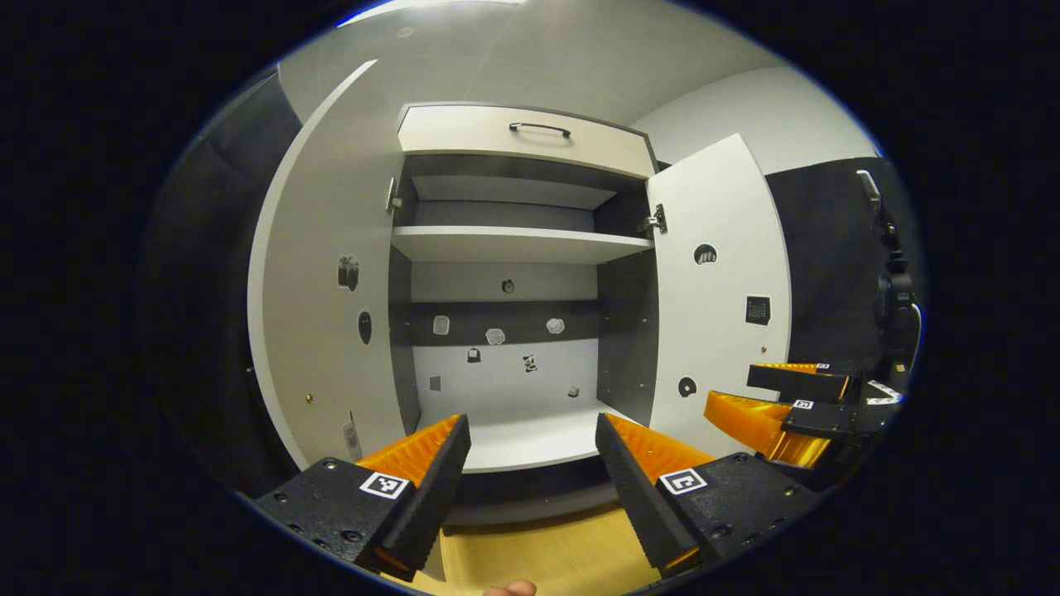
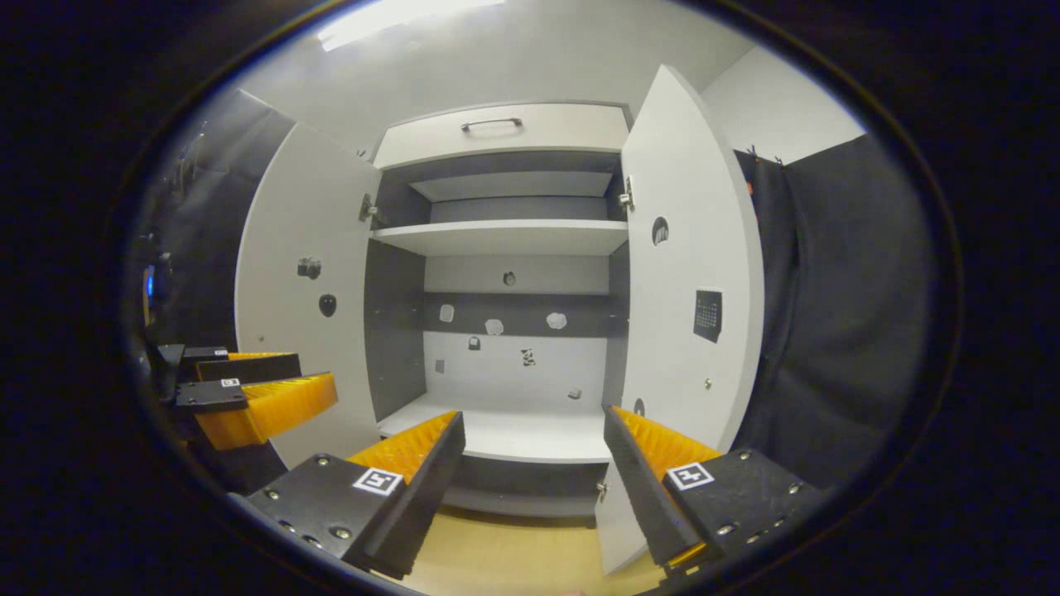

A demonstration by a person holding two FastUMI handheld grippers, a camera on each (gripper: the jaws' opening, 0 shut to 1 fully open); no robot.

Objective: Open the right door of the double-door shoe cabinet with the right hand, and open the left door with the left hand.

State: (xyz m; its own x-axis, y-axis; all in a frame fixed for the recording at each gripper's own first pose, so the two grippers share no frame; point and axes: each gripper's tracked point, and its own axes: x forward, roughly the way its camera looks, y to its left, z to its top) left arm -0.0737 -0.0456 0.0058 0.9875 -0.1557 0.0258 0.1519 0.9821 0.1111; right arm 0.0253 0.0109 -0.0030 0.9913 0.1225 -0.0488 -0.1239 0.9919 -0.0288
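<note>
no legible text, stickers perhaps too small

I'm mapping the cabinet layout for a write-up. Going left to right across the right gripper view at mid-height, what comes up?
Left tongs → open left door → cabinet interior with shelf → open right door → dark curtain.

We see the shoe cabinet (image 2: 513,240) with its left door (image 2: 302,290) and right door (image 2: 687,273) both swung wide, our right gripper (image 2: 530,463) spread apart before the lower shelf (image 2: 505,434), the left gripper (image 2: 248,393) low beside the left door
</note>
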